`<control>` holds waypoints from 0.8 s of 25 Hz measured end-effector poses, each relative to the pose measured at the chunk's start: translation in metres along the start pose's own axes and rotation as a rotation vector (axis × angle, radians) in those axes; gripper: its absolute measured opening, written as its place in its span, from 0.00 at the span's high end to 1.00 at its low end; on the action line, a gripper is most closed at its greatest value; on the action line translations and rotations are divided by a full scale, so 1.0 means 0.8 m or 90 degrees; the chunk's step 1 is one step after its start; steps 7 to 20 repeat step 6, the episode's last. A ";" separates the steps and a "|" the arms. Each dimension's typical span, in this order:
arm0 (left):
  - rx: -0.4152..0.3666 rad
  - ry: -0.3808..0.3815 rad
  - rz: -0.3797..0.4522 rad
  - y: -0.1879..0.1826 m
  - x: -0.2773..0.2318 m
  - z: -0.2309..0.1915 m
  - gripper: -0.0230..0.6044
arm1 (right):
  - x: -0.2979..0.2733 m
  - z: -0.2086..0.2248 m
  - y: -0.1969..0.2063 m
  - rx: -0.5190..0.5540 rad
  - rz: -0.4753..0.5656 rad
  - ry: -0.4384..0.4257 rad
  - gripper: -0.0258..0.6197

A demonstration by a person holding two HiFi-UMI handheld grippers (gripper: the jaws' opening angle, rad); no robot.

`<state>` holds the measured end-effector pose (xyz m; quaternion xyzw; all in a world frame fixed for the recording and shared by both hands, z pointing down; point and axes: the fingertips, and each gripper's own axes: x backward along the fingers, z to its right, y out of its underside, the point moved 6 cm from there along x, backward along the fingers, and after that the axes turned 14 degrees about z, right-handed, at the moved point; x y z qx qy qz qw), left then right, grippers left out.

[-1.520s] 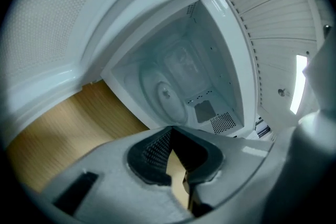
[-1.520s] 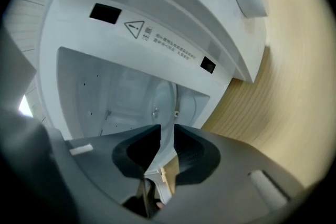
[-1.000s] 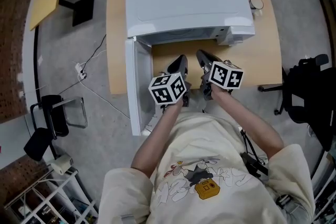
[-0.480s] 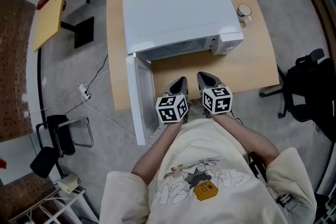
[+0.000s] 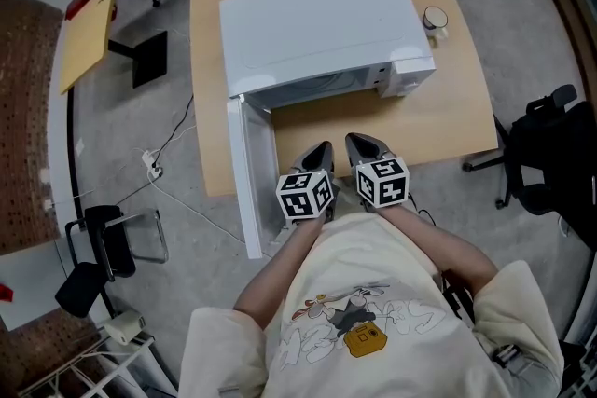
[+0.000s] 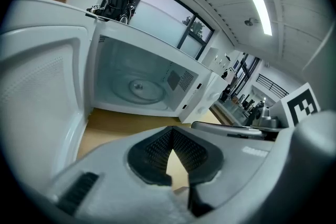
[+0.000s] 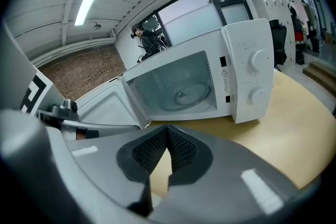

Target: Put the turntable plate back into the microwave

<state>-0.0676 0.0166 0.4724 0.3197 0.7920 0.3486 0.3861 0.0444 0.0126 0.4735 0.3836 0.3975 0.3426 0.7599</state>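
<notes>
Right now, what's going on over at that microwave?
A person holds a gripper in each hand before a white microwave on a wooden table. Its door stands open and the glass plate lies inside. The left gripper and right gripper are both shut and empty, short of the microwave.

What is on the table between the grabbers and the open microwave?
Nothing: only bare wooden table lies between the left gripper, the right gripper and the microwave. The head view shows it best.
</notes>
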 end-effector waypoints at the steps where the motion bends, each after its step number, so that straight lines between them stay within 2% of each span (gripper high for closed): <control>1: 0.001 -0.001 0.000 0.000 0.000 -0.001 0.97 | -0.001 -0.001 0.000 0.001 0.000 -0.002 0.95; 20: 0.001 -0.002 0.002 -0.002 -0.001 -0.003 0.97 | -0.003 -0.001 -0.002 0.001 0.002 -0.004 0.95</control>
